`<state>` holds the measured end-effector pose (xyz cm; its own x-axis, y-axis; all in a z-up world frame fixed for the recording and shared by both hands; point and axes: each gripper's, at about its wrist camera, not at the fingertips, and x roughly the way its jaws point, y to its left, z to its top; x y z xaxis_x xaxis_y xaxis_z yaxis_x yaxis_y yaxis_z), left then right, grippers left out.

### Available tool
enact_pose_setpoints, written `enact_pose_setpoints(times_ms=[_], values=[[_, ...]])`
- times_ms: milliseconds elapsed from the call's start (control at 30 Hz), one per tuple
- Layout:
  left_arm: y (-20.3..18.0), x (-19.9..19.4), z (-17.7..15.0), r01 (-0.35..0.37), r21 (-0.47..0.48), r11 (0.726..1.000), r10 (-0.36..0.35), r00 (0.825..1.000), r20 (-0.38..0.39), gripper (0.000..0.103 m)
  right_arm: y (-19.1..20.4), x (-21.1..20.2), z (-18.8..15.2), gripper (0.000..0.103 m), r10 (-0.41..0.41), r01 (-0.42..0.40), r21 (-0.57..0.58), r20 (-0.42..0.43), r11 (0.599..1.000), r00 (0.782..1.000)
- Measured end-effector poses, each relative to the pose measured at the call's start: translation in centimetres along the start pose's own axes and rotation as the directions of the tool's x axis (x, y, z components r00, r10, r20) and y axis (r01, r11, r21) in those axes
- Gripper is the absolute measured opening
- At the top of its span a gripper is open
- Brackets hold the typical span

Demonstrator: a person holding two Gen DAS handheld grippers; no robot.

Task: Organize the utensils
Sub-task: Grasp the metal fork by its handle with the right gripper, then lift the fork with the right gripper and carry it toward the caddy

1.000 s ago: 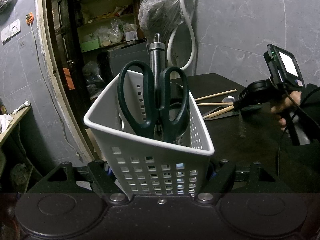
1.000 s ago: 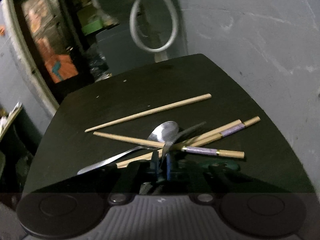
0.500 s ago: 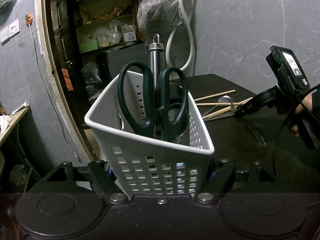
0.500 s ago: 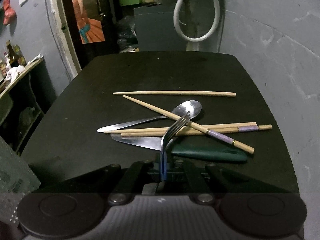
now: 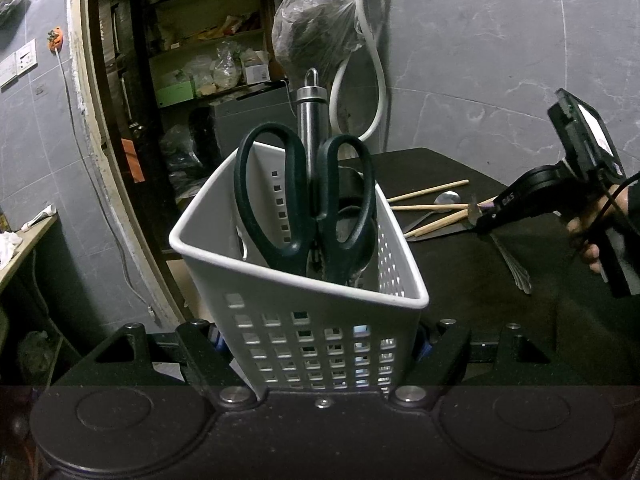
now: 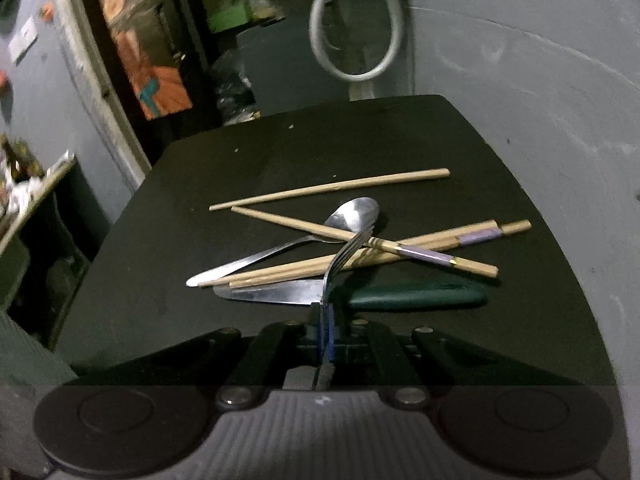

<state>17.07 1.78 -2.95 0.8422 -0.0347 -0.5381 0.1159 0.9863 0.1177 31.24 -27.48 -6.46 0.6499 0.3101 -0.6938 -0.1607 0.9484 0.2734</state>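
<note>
Fork, pinched at mid-handle by the closed right tongs, tines forward and handle hanging below, clear of the bench; the white basket, clamped between the left tongs, stands to its left, scissors upright inside.

The white basket is crowded at its back corner. Dark scissors and a metal handle stick up there, but the front part is open. On the black table, chopsticks, a spoon and a knife lie in a heap. The far end is bare. A grey wall closes the right side.
</note>
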Motion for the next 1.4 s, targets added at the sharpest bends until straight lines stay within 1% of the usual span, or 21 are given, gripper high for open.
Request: enact_pose_setpoints(times_ms=[100, 200, 333, 567, 700, 767, 933, 1067, 1200, 1300, 1333, 1400], values=[[0.0, 0.0, 0.0, 0.000, 0.001, 1.000, 0.000, 1.000, -0.001, 0.079, -1.1, -0.3, -0.2, 0.003, 0.011, -0.011, 0.049, 0.004, 0.999, 1.000], [0.0, 0.0, 0.0, 0.000, 0.001, 1.000, 0.000, 1.000, 0.000, 0.079, -1.5, -0.4, -0.2, 0.003, 0.016, -0.016, 0.046, 0.003, 0.999, 1.000], [0.0, 0.0, 0.0, 0.000, 0.001, 1.000, 0.000, 1.000, -0.001, 0.079, -1.0, -0.4, -0.1, 0.003, 0.013, -0.013, 0.012, -0.001, 1.000, 1.000], [0.0, 0.0, 0.0, -0.001, 0.000, 1.000, 0.001, 1.000, 0.000, 0.079, -1.1, -0.5, -0.3, 0.003, 0.015, -0.015, 0.027, -0.001, 1.000, 1.000], [0.0, 0.0, 0.0, 0.000, 0.001, 1.000, 0.000, 1.000, -0.001, 0.079, -1.5, -0.1, -0.3, 0.004, 0.011, -0.010, 0.049, -0.017, 0.999, 1.000], [0.0, 0.0, 0.0, 0.000, 0.001, 1.000, 0.000, 1.000, -0.001, 0.079, -1.7, 0.1, -0.3, 0.007, 0.007, -0.006, 0.049, -0.022, 0.999, 1.000], [0.0, 0.0, 0.0, -0.001, 0.001, 1.000, 0.001, 1.000, 0.000, 0.079, -1.6, 0.6, 0.0, 0.007, 0.013, -0.011, 0.044, -0.024, 0.999, 1.000], [0.0, 0.0, 0.0, 0.000, 0.001, 1.000, 0.000, 1.000, 0.000, 0.079, -1.5, 0.6, 0.0, 0.003, 0.017, -0.016, 0.034, -0.015, 0.999, 1.000], [0.0, 0.0, 0.0, 0.000, 0.000, 1.000, 0.000, 1.000, 0.001, 0.079, -1.5, -0.6, 0.0, 0.002, 0.058, -0.059, 0.058, 0.019, 0.997, 0.998], [0.0, 0.1, 0.0, 0.000, 0.001, 1.000, 0.000, 1.000, 0.001, 0.079, -1.0, -2.2, 0.2, 0.002, 0.100, -0.104, 0.055, 0.067, 0.993, 0.993], [0.0, 0.0, 0.0, 0.000, 0.001, 1.000, 0.000, 1.000, 0.001, 0.079, -0.9, -2.8, 0.3, 0.002, 0.114, -0.119, 0.057, 0.084, 0.991, 0.990], [0.0, 0.1, 0.0, 0.000, 0.004, 1.000, 0.000, 1.000, 0.000, 0.079, -0.6, -4.4, 0.4, 0.002, 0.161, -0.171, 0.063, 0.144, 0.983, 0.976]])
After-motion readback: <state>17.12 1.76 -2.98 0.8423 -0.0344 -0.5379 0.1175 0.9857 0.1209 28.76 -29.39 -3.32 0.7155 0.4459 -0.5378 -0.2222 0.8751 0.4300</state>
